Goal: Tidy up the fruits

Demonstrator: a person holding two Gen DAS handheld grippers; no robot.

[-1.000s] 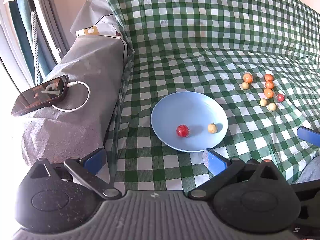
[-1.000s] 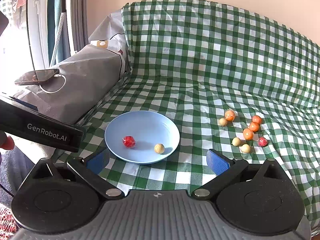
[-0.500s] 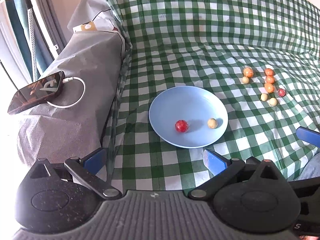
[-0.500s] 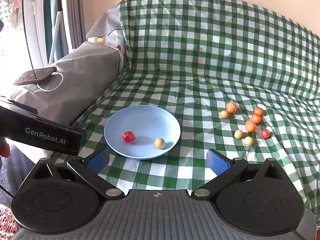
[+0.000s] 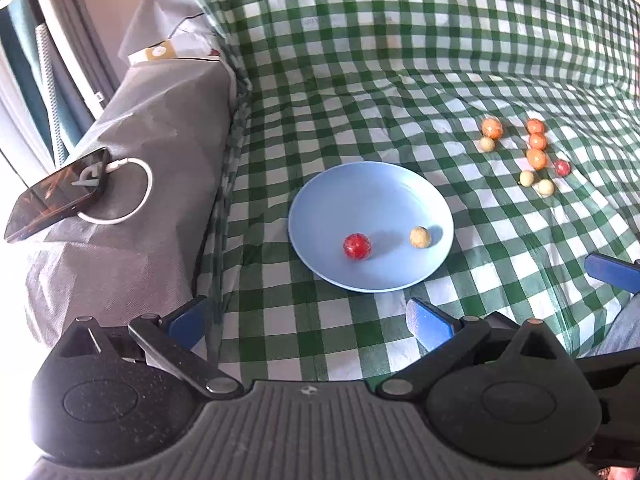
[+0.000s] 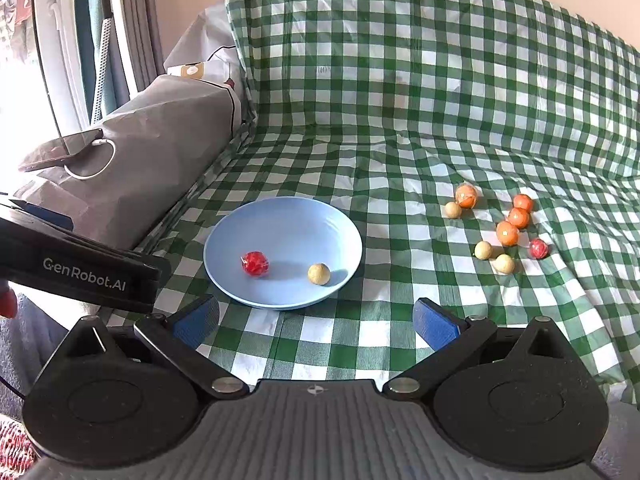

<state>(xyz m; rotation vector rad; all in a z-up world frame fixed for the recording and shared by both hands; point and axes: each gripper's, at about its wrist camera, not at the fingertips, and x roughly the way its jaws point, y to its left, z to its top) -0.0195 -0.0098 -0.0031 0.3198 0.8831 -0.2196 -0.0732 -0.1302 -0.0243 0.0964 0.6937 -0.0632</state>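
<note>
A light blue plate (image 5: 376,184) (image 6: 288,220) lies on the green checked cloth. It holds a red fruit (image 5: 357,246) (image 6: 255,263) and a beige fruit (image 5: 420,237) (image 6: 319,273). To its right on the cloth lies a group of several small orange, beige and red fruits (image 5: 536,159) (image 6: 507,233). My left gripper (image 5: 308,320) is open and empty, near the plate's front edge. My right gripper (image 6: 316,320) is open and empty, just in front of the plate.
A grey covered armrest (image 5: 152,152) (image 6: 160,152) stands at the left with a phone (image 5: 58,194) (image 6: 60,148) and white cable on it. The cloth climbs a backrest (image 6: 420,48) behind. The left gripper's body (image 6: 80,276) shows at the right wrist view's left edge.
Both grippers have risen and drawn back a little, so the plate and fruits sit slightly higher and farther in view. Nothing was picked up or let go.
</note>
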